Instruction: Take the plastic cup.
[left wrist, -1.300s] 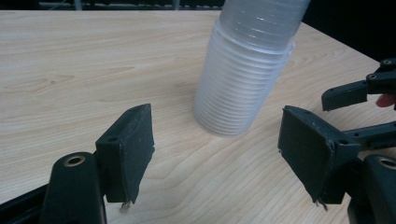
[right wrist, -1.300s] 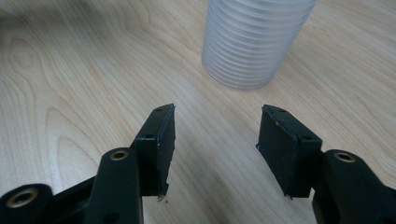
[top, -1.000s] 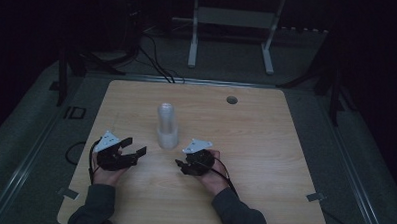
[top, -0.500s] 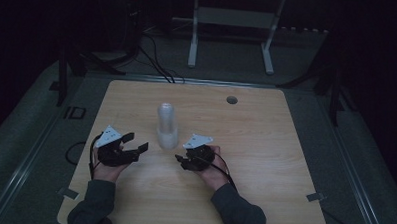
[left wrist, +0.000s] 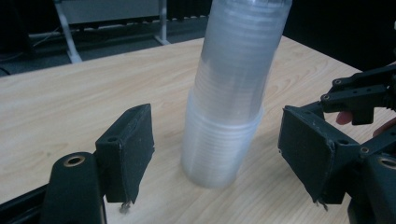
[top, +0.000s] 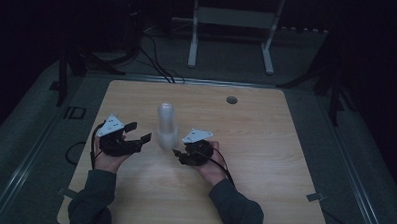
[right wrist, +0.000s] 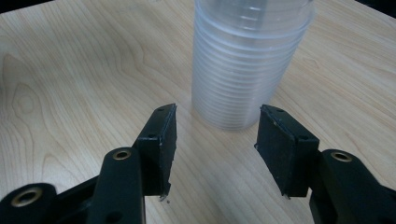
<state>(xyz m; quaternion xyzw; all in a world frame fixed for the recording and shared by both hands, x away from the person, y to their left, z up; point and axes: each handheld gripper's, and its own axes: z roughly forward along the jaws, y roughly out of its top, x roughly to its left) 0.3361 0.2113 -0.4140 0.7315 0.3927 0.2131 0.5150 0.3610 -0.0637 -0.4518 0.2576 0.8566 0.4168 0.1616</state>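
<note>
A tall stack of clear plastic cups (top: 167, 126) stands upright near the middle of the wooden table (top: 265, 144). My left gripper (top: 139, 132) is held just left of the stack, open and aimed at it. In the left gripper view the stack (left wrist: 229, 116) rises a little beyond the open jaws of the left gripper (left wrist: 217, 114), untouched. My right gripper (top: 179, 156) sits just right of the stack's base, open and empty. In the right gripper view the stack (right wrist: 247, 60) stands just past the parted tips of the right gripper (right wrist: 218, 112).
A small round hole (top: 232, 99) is in the table's far side. Beyond the table, a white frame stand (top: 229, 23) and cables lie on the dark floor. The right gripper (left wrist: 359, 93) shows at the right in the left gripper view.
My left gripper has lifted a little and come slightly closer to the stack. The right gripper has stayed about where it was. The stack has not moved.
</note>
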